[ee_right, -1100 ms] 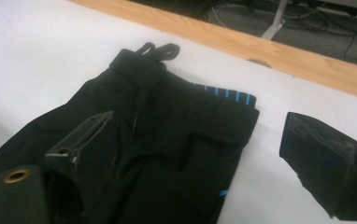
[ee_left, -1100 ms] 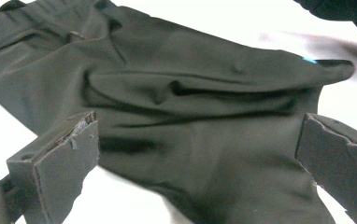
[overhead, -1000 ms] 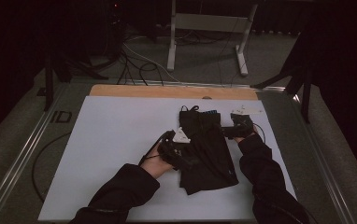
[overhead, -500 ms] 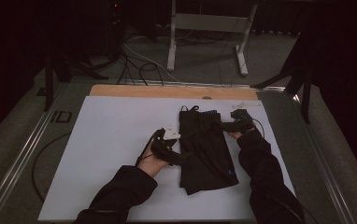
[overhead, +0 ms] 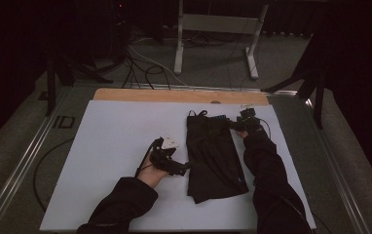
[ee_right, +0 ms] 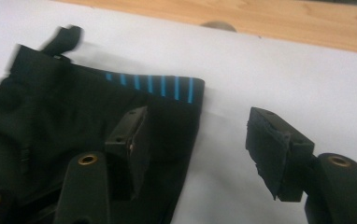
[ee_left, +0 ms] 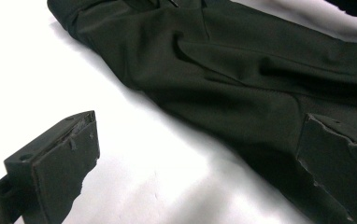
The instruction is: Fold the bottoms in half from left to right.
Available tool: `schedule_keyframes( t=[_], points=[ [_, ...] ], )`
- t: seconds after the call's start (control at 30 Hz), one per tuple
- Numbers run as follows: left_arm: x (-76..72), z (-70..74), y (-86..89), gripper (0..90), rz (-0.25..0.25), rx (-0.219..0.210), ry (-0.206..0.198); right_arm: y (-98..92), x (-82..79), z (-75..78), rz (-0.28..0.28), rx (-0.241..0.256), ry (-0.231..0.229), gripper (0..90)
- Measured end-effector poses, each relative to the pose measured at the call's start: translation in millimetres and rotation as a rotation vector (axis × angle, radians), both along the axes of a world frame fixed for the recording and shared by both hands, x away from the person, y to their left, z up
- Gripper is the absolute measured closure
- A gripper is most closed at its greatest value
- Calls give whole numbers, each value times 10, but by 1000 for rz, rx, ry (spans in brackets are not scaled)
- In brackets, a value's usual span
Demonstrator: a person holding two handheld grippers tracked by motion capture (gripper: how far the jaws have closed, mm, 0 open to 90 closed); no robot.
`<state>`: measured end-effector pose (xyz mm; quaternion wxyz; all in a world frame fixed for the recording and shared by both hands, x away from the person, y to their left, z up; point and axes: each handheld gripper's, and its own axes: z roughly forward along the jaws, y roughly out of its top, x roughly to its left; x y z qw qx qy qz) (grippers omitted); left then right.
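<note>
- Lying flat on the white table (overhead: 111, 146), black garment (overhead: 213, 153) folded into a long strip, between both grippers.
- left gripper (overhead: 176, 166) jaws wide apart, holding nothing; garment's near-left edge sits just ahead of it, one jaw over the cloth, other over bare table in the left gripper view (ee_left: 242, 93).
- right gripper (overhead: 237, 126) jaws also spread wide, nothing clamped; one jaw above the garment's far corner with blue stripes (ee_right: 158, 86), other jaw over bare table beside the edge.
- wooden strip (ee_right: 270, 21) lies beyond the right gripper, past the garment.
</note>
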<state>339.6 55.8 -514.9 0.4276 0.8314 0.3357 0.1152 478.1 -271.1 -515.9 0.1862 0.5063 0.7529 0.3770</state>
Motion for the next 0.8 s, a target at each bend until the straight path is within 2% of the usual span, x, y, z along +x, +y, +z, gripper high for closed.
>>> schedule_keyframes(
  t=[0.1,0.17,0.2,0.27,0.3,0.33,0.4,0.53,0.57,0.6,0.63,0.67,0.7,0.73,0.77,0.8],
  points=[
    [0,0,5,9,-2,3,-1,31,27,-44,7,7,15,401],
    [1,2,2,9,-2,2,-3,74,48,-82,24,10,29,531],
    [1,4,2,9,-2,2,-2,93,50,-88,36,2,33,632],
    [0,6,2,9,-2,-2,-3,138,36,-81,65,-61,-1,764],
    [1,5,3,9,-1,-3,-3,147,32,-67,62,-73,-13,870],
    [1,3,4,9,-1,-3,-3,144,30,-47,63,-75,-27,898],
    [3,0,7,9,0,-3,-2,147,39,-4,50,-58,-39,900],
    [4,-1,11,9,2,-12,-1,171,58,60,48,-64,-48,900],
    [3,-1,11,9,2,-10,-1,175,67,68,22,-78,-53,897],
    [3,-2,12,9,2,-6,-2,169,70,64,19,-80,-53,844],
    [2,-3,13,9,1,-8,-1,162,83,49,18,-52,-38,652],
    [2,-4,15,9,1,-6,-1,165,102,25,17,-45,-15,604],
    [2,-4,15,9,1,-6,-1,165,102,25,17,-45,-15,604],
    [2,0,21,9,2,-6,-2,170,99,6,9,-70,-20,608],
    [2,2,25,9,2,-6,-3,175,110,-34,-4,-60,3,554],
    [3,3,26,9,2,-5,-3,174,120,-50,-6,-52,16,552]
  ],
)
